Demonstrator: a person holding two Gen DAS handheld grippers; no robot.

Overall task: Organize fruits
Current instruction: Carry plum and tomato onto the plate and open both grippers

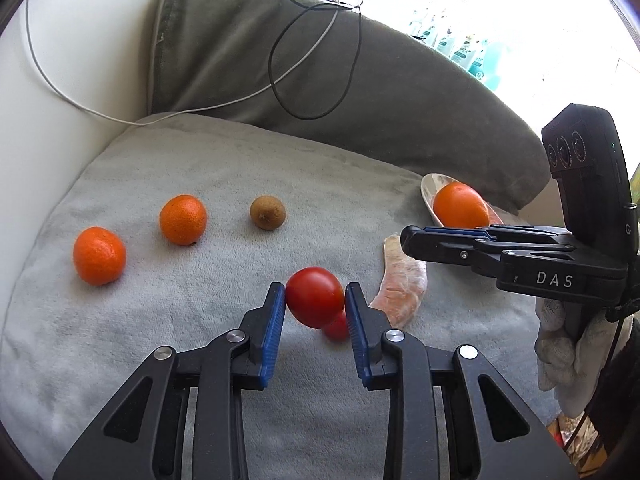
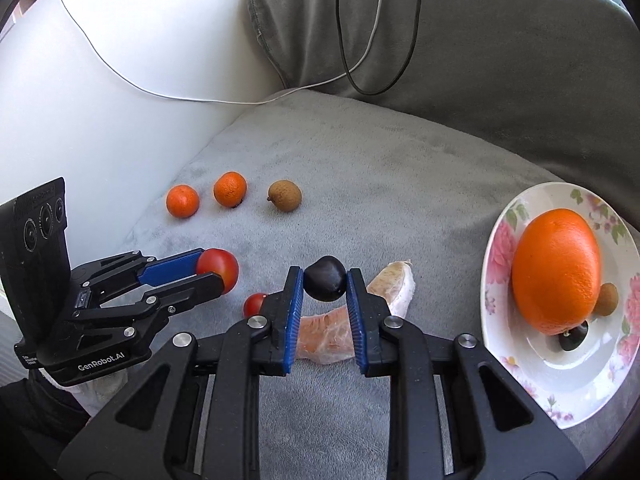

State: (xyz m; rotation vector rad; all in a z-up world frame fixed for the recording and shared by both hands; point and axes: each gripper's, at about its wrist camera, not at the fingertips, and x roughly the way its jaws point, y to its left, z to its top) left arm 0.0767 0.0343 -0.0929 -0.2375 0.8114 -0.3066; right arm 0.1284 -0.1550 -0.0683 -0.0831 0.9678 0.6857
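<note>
My left gripper [image 1: 315, 298] is shut on a large red tomato [image 1: 315, 297], held above the grey cushion [image 1: 200, 160]; it also shows in the right wrist view [image 2: 218, 270]. A small red tomato [image 1: 337, 326] lies below it. My right gripper [image 2: 323, 280] is shut on a dark, almost black fruit [image 2: 325, 284]. A wrapped pomelo wedge [image 2: 332, 332] lies under the right gripper. A floral plate [image 2: 576, 384] at the right holds a big orange [image 2: 556, 270], a small brown fruit [image 2: 607, 299] and a dark fruit [image 2: 573, 340].
Two mandarins [image 1: 99, 255] [image 1: 183, 219] and a brown round fruit [image 1: 267, 212] lie in a row at the back left of the cushion. A white armrest [image 1: 48, 120] stands at the left. A black cable [image 1: 316, 60] and a white cable [image 1: 160, 118] hang over the grey backrest.
</note>
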